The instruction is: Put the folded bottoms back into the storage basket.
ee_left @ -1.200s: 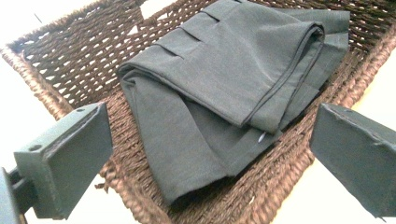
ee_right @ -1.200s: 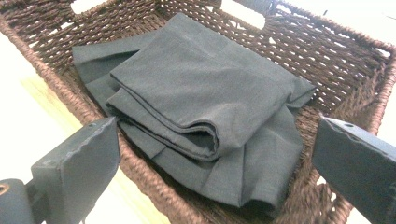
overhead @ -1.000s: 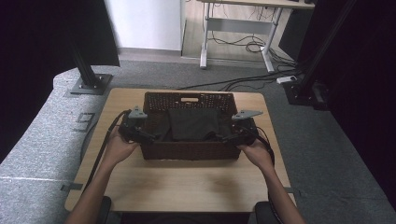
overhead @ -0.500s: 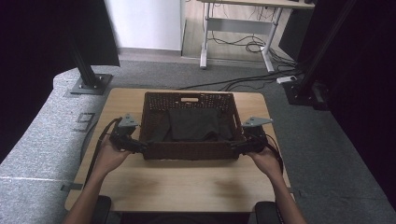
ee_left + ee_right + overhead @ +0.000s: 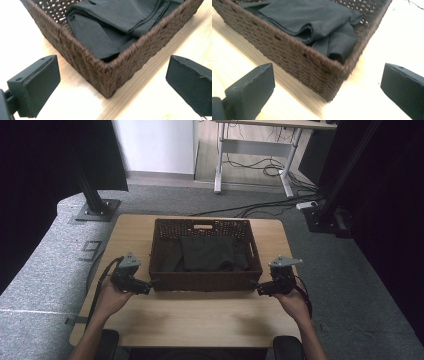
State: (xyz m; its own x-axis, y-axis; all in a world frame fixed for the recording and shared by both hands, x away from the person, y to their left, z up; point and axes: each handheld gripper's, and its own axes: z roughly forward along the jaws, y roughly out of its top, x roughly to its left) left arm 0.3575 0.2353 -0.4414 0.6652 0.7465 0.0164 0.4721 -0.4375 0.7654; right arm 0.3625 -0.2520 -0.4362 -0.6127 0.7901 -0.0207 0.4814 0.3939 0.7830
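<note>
Two grippers, left gripper (image 5: pixel 148 286), right gripper (image 5: pixel 256 287), jaws wide, flanking basket (image 5: pixel 205 281) corners

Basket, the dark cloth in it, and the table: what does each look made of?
Basket: woven wicker or rattan, dark brown and matte, judging by the braided strands and the holes in its wall; it could be synthetic. Cloth: soft black fabric, matte, folded in layers with a stitched seam, probably cotton or similar. Table: light wood or wood-look laminate, smooth, with faint grain lines.
</note>
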